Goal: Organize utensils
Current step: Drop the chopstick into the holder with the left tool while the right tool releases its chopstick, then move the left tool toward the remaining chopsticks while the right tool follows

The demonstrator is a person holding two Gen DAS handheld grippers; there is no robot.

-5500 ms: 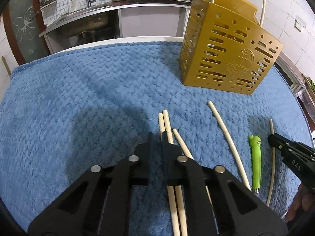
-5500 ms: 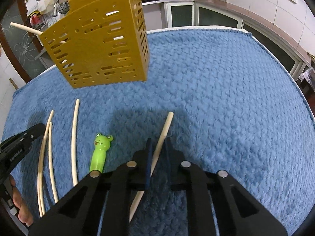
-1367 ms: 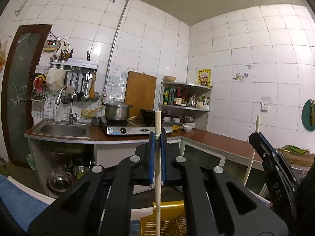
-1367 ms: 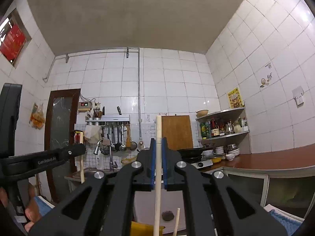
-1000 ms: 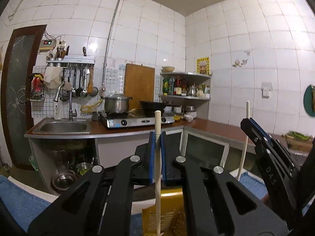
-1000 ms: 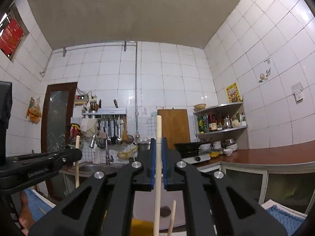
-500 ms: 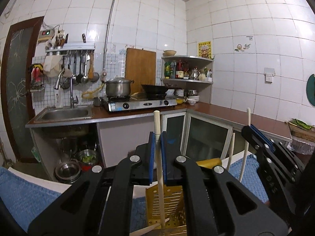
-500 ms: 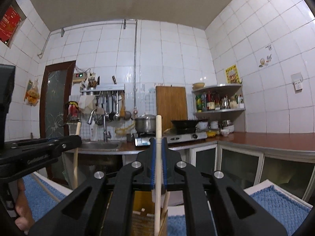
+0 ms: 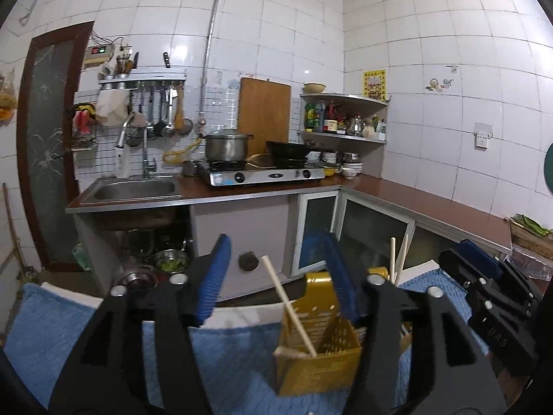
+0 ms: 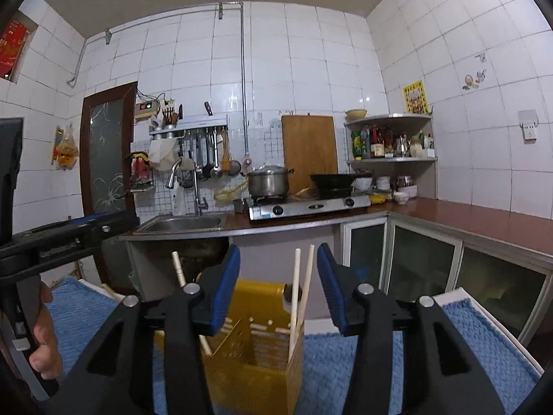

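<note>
Closest to each camera, both grippers stood with their blue-padded fingers spread wide and holding nothing: the left gripper and the right gripper each hung just above the gold utensil holder. Just beyond them, that perforated holder stood on the blue towel, with one chopstick leaning tilted inside it on the left and a pair of chopsticks standing nearly upright at its right side. Farther back ran the counter with the sink, the gas stove and a steel pot.
</note>
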